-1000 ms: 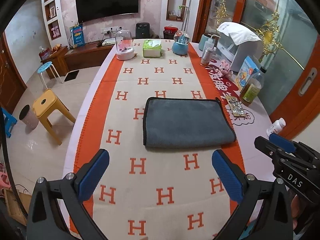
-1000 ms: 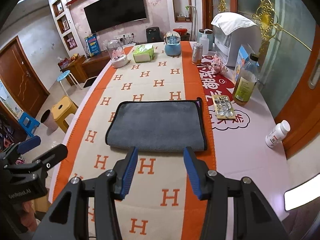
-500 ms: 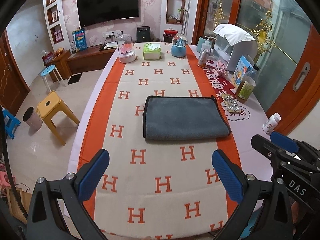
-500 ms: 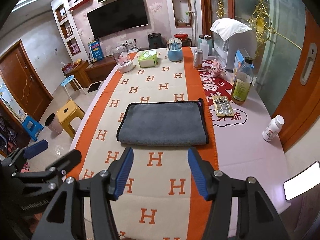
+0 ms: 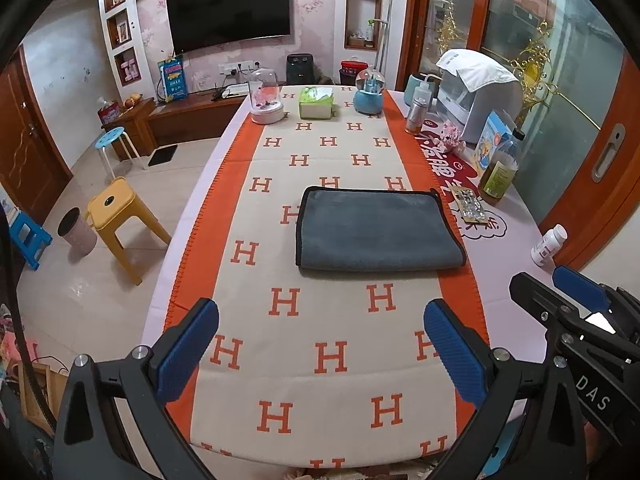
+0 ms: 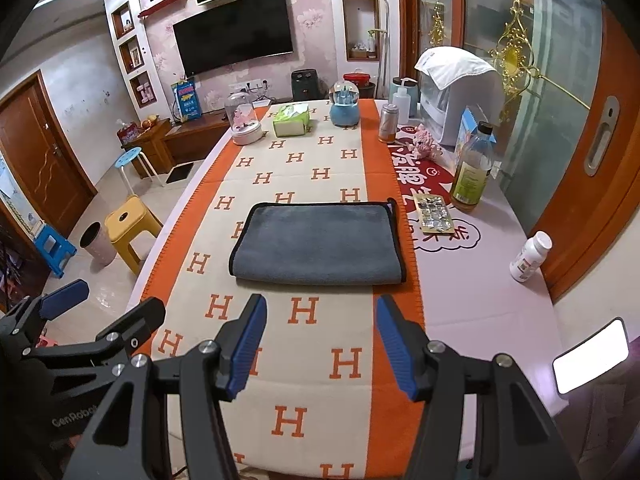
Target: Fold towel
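A grey towel (image 5: 376,230) with a black hem lies folded flat on the orange and cream H-patterned table runner (image 5: 332,352); it also shows in the right wrist view (image 6: 320,242). My left gripper (image 5: 320,344) is open and empty, held over the table's near edge, well short of the towel. My right gripper (image 6: 320,340) is open and empty, also back from the towel's near fold. The right gripper shows at the right in the left wrist view (image 5: 576,300). The left gripper shows at the left in the right wrist view (image 6: 68,312).
A pill bottle (image 6: 530,256), blister packs (image 6: 434,208) and an oil bottle (image 6: 472,172) stand right of the towel. A tissue box (image 5: 316,102), snow globe (image 5: 370,94), dome ornament (image 5: 266,98) and appliance (image 5: 476,96) sit at the far end. A yellow stool (image 5: 120,216) stands left.
Both grippers have drawn back from the towel toward the table's near edge and risen a little. The right gripper's jaws have spread wider. The towel has not moved.
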Demonstrator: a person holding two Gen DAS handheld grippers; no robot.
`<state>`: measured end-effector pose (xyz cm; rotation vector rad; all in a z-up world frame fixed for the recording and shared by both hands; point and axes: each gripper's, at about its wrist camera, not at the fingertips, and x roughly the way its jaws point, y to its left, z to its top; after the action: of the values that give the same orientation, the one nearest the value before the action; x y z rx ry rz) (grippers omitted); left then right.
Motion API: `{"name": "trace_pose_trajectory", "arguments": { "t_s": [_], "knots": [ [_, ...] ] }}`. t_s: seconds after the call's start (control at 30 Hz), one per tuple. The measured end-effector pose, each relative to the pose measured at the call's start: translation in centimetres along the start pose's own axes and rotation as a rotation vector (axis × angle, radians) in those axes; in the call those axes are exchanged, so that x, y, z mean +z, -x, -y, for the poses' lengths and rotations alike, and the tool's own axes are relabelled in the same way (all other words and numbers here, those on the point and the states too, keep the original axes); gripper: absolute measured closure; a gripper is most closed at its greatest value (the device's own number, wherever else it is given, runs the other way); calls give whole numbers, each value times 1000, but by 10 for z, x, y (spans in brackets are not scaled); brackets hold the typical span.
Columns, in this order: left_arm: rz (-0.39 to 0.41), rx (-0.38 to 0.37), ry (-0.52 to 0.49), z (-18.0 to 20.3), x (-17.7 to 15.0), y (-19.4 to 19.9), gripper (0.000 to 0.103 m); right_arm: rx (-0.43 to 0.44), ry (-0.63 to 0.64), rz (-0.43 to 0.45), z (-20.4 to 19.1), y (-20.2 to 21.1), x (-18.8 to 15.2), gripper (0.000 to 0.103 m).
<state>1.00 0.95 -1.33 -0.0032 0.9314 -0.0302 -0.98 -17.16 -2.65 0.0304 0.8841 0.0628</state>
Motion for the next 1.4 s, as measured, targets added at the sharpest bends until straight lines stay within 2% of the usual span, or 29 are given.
{"name": "trace_pose_trajectory", "arguments": {
  "t_s": [1.4],
  "knots": [
    [-8, 23, -8, 3, -6, 0, 1, -22, -4, -7, 1, 0, -2, 46]
  ]
}}
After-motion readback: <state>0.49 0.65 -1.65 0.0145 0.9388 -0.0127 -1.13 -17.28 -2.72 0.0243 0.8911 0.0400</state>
